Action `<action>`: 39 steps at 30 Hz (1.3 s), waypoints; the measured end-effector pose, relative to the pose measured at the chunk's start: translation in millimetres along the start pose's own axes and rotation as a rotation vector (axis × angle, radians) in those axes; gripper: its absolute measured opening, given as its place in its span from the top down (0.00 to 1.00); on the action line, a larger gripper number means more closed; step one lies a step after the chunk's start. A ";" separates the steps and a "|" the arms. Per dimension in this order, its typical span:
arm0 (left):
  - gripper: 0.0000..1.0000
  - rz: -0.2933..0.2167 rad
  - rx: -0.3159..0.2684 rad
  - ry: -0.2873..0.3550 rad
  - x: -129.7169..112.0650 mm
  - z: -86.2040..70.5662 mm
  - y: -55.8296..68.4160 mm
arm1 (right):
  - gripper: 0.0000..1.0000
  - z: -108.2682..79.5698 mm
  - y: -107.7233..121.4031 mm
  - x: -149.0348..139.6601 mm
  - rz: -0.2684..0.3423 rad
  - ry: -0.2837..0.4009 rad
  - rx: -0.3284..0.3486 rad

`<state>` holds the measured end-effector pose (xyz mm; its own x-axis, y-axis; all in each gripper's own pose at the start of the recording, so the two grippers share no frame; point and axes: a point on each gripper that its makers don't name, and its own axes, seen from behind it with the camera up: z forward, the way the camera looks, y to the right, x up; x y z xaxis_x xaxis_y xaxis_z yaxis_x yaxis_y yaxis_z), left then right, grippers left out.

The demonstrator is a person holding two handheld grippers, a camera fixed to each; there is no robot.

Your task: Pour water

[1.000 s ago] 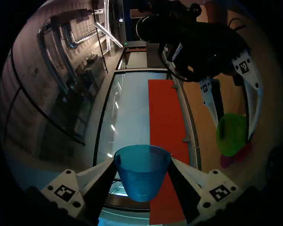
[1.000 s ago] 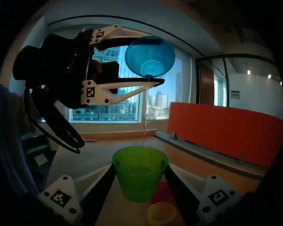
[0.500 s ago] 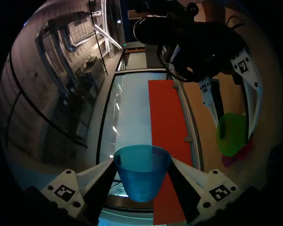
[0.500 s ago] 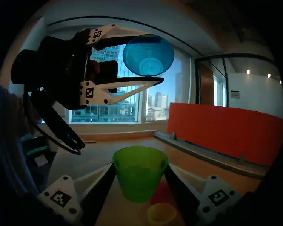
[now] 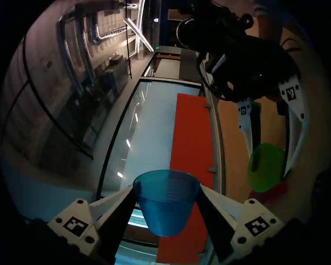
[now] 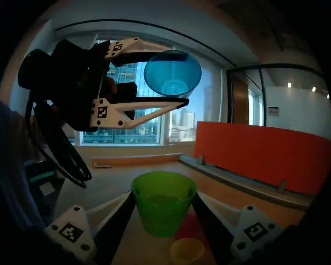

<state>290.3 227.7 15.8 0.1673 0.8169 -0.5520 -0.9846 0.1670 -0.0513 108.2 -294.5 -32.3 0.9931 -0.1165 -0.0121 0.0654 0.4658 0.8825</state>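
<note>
My left gripper (image 5: 166, 204) is shut on a blue cup (image 5: 166, 202). In the right gripper view that same blue cup (image 6: 172, 73) hangs tipped on its side, high above the table, held by the left gripper (image 6: 165, 75). My right gripper (image 6: 164, 207) is shut on a green cup (image 6: 163, 208) that stands upright with water in it, below the blue cup. The left gripper view shows the green cup (image 5: 265, 166) and the right gripper (image 5: 271, 152) around it at the right. No stream of water falls between the cups.
A yellow cup (image 6: 187, 250) and a red cup (image 6: 191, 226) sit on the wooden table (image 6: 108, 185) just beyond the green cup. An orange partition (image 6: 265, 152) runs along the table's right side. Large windows (image 6: 121, 128) are behind.
A thin stream ran from the blue cup into the green cup one second ago; it has stopped. The blue cup has tipped back a little and shifted slightly left.
</note>
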 end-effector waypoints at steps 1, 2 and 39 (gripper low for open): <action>0.13 -0.025 -0.002 -0.003 -1.5 0.6 0.7 | 0.10 -0.3 0.3 0.0 0.001 0.001 0.000; 0.13 -0.054 -0.005 -0.007 -3.3 1.3 1.6 | 0.10 -0.6 0.5 0.1 0.001 0.001 -0.001; 0.13 -1.102 -0.083 -0.046 -46.1 11.5 21.0 | 0.10 -13.8 10.0 4.2 0.012 0.018 -0.027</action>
<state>262.5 199.8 49.8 0.9546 0.2639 -0.1382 -0.2955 0.7793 -0.5526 114.4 -278.2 -30.1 0.9954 -0.0949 -0.0099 0.0554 0.4902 0.8698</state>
